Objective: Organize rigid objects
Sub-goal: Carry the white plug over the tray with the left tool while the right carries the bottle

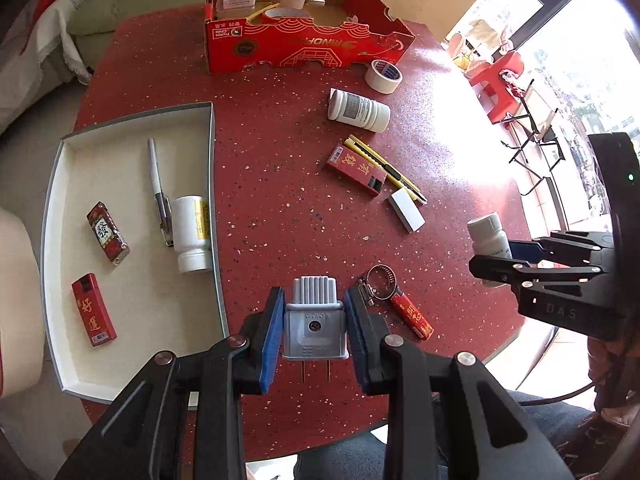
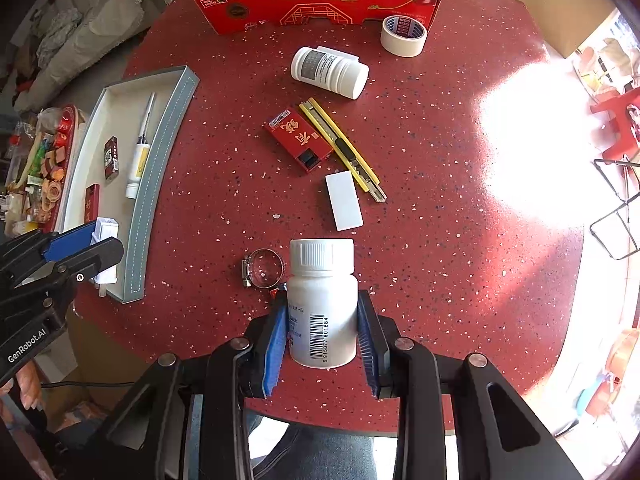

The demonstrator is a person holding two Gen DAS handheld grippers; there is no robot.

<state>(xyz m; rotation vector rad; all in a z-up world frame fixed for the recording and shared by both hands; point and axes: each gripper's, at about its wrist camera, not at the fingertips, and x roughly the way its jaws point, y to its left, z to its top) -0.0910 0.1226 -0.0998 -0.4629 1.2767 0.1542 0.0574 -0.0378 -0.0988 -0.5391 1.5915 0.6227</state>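
My left gripper point(image 1: 314, 330) is shut on a grey power plug point(image 1: 314, 330), held above the red table near the white tray point(image 1: 132, 316). In the tray lie a pen point(image 1: 158, 188), a white bottle point(image 1: 191, 234) and two red lighters point(image 1: 93, 309). My right gripper point(image 2: 323, 330) is shut on a small white pill bottle point(image 2: 322, 300), lifted over the table's near edge. The right wrist view shows the left gripper point(image 2: 86, 254) with the plug point(image 2: 105, 254) at the tray's near end point(image 2: 136, 264). The right gripper point(image 1: 494, 260) with its bottle point(image 1: 488, 236) appears at the right of the left wrist view.
On the table lie a hose clamp point(image 1: 380, 282), a red lighter point(image 1: 412, 316), a white block point(image 1: 406, 212), a yellow utility knife point(image 1: 386, 168), a red box point(image 1: 356, 168), a bigger white bottle point(image 1: 358, 110) and a tape roll point(image 1: 383, 76). A red cardboard box point(image 1: 304, 46) stands at the back.
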